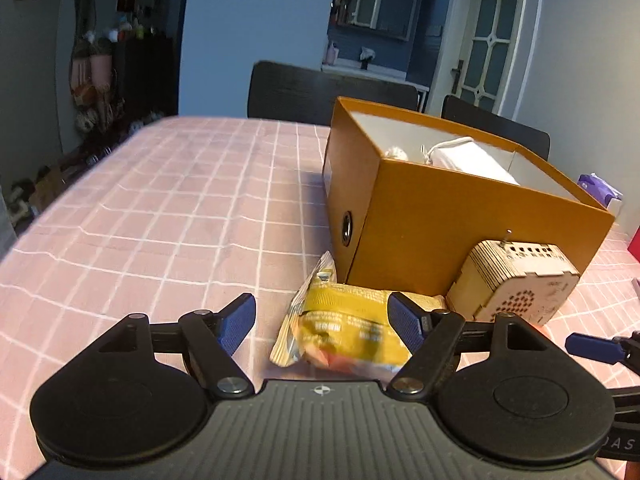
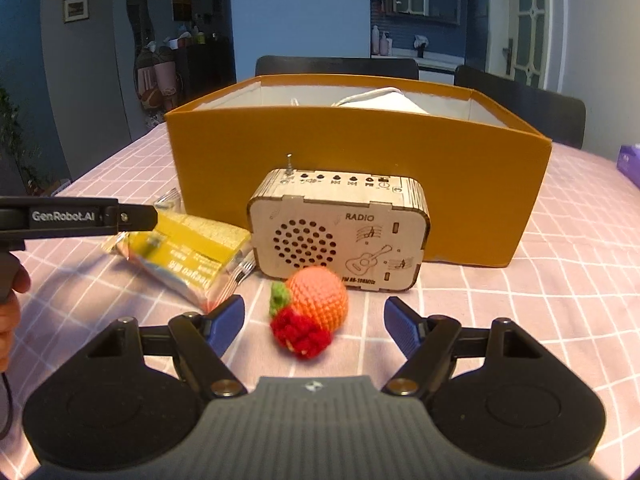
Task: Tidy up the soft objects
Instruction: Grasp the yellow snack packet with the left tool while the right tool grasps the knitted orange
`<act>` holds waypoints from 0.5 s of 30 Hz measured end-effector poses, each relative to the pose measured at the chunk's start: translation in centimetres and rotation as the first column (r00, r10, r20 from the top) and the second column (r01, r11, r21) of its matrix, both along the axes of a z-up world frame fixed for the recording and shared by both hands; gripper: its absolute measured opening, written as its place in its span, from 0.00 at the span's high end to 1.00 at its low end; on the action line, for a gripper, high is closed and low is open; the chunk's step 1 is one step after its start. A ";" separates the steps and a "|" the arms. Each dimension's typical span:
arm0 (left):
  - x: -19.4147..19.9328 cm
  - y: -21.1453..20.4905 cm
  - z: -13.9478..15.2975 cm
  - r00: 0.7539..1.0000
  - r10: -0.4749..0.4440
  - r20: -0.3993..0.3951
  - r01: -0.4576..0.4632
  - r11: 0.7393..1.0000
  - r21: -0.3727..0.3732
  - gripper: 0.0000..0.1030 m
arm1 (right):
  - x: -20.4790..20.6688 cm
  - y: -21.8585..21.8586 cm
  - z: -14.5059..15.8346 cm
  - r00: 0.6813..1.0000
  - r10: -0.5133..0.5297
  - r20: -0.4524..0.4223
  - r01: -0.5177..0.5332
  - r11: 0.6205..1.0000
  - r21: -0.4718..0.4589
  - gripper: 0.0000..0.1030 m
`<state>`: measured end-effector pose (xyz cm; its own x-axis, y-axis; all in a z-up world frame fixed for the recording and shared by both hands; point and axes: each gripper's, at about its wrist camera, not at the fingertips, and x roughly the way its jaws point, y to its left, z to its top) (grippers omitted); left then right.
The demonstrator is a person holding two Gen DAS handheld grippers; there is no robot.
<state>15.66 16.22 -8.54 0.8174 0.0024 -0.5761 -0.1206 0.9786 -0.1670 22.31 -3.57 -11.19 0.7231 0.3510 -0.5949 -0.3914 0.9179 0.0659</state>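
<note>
An open orange box (image 1: 460, 232) (image 2: 360, 168) stands on the pink checked tablecloth, with white soft items (image 1: 468, 158) inside. A yellow snack packet (image 1: 344, 328) (image 2: 188, 252) lies by the box's near corner. My left gripper (image 1: 322, 320) is open, its fingers on either side of the packet, apart from it. A crocheted orange fruit with a red flower (image 2: 312, 312) lies in front of a wooden radio (image 2: 340, 236) (image 1: 516, 280). My right gripper (image 2: 314, 318) is open around the crocheted fruit without touching it.
The left gripper's finger (image 2: 80, 216) reaches in from the left in the right wrist view. A purple tissue pack (image 1: 600, 190) lies at the far right. Two dark chairs (image 1: 328, 92) stand behind the table (image 1: 160, 200).
</note>
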 end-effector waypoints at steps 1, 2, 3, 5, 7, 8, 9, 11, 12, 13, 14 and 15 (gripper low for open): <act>0.4 0.3 -0.2 1.000 -0.003 -0.010 0.003 1.000 -0.029 0.18 | 0.2 0.0 0.0 1.000 0.000 -0.005 0.000 1.000 0.003 0.34; 0.8 0.5 -0.3 1.000 -0.002 -0.022 0.000 0.998 -0.057 0.24 | 0.4 0.1 0.0 1.000 -0.002 -0.009 0.002 1.000 0.005 0.36; 1.0 0.6 -0.5 0.999 0.001 -0.033 -0.003 0.997 -0.075 0.27 | 0.6 0.1 -0.1 1.000 -0.003 -0.014 0.003 1.000 0.008 0.42; 1.2 0.7 -0.7 0.999 0.004 -0.046 -0.009 0.995 -0.098 0.39 | 0.9 0.1 -0.1 0.999 0.001 -0.033 -0.001 1.000 0.012 0.54; 0.8 0.5 -0.7 0.999 0.005 -0.043 -0.009 0.994 -0.105 0.51 | 0.9 -0.1 -0.2 0.999 0.004 -0.042 -0.003 1.000 0.019 0.56; 0.5 0.3 -0.6 0.999 0.007 -0.046 -0.012 0.995 -0.098 0.58 | 0.8 -0.2 -0.3 0.999 0.005 -0.038 -0.004 1.000 0.017 0.57; 0.3 0.1 -0.4 0.999 0.018 -0.048 -0.022 0.996 -0.090 0.60 | 0.6 -0.2 -0.3 0.999 0.007 -0.034 -0.007 1.000 0.012 0.57; -0.3 -0.2 -0.1 0.998 0.031 -0.063 -0.036 0.996 -0.086 0.69 | 0.2 -0.4 -0.3 0.999 0.012 -0.033 -0.012 1.000 0.013 0.57; -0.8 -0.4 0.1 0.997 0.038 -0.072 -0.045 0.994 -0.096 0.73 | 0.0 -0.5 -0.3 0.999 0.015 -0.035 -0.014 1.000 0.015 0.58; -1.3 -0.5 0.2 0.996 0.042 -0.081 -0.050 0.993 -0.106 0.74 | -0.2 -0.7 -0.3 0.999 0.017 -0.038 -0.016 1.000 0.018 0.58; -1.8 -0.6 0.2 0.995 0.045 -0.090 -0.055 0.992 -0.114 0.78 | -0.4 -0.9 -0.3 0.999 0.020 -0.041 -0.019 1.000 0.021 0.58; -2.5 -0.9 0.2 0.994 0.052 -0.097 -0.064 0.990 -0.125 0.80 | -0.7 -1.0 -0.3 0.999 0.022 -0.044 -0.021 0.999 0.025 0.58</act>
<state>13.19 15.33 -8.31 0.7606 -0.0303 -0.6485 -0.1971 0.9410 -0.2752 21.58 -4.61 -11.45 0.6887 0.3812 -0.6168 -0.4072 0.9072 0.1060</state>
